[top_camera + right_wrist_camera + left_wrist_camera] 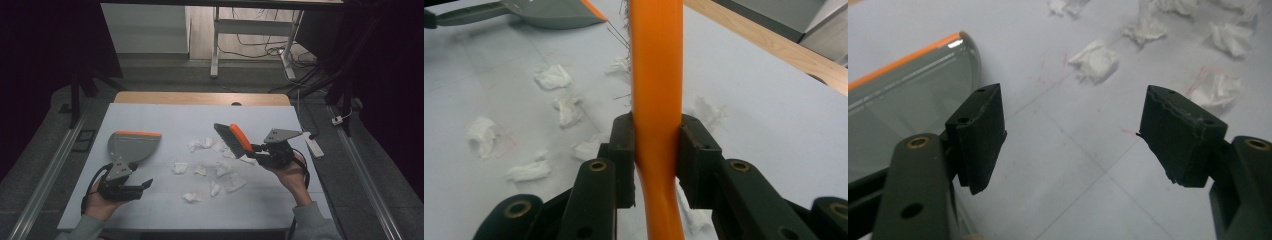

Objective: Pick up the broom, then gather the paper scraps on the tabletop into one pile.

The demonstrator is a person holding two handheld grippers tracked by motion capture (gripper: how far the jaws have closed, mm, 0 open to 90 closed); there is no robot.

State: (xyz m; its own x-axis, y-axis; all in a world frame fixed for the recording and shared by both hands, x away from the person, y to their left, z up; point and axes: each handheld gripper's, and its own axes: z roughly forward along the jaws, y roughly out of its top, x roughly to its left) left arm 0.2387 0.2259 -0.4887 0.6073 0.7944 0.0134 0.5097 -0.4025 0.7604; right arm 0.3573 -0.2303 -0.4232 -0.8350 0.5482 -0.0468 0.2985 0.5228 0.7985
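right gripper (260, 150): clenched on the orange handle of the brush (235, 140), held tilted above the table (165, 112), bristles over the far paper wads.
left gripper (145, 184): released, jaws spread wide, holding nothing, just beside the dustpan handle.
dustpan (131, 146): flat on the table, left of the wads, orange lip facing away.
paper wads (200, 170): scattered mid-table, between dustpan and brush.
handling: brush looked light, stiff, handle smooth and maybe slippery; wads soft, weightless, likely to scoot; dustpan light, best taken by its handle.
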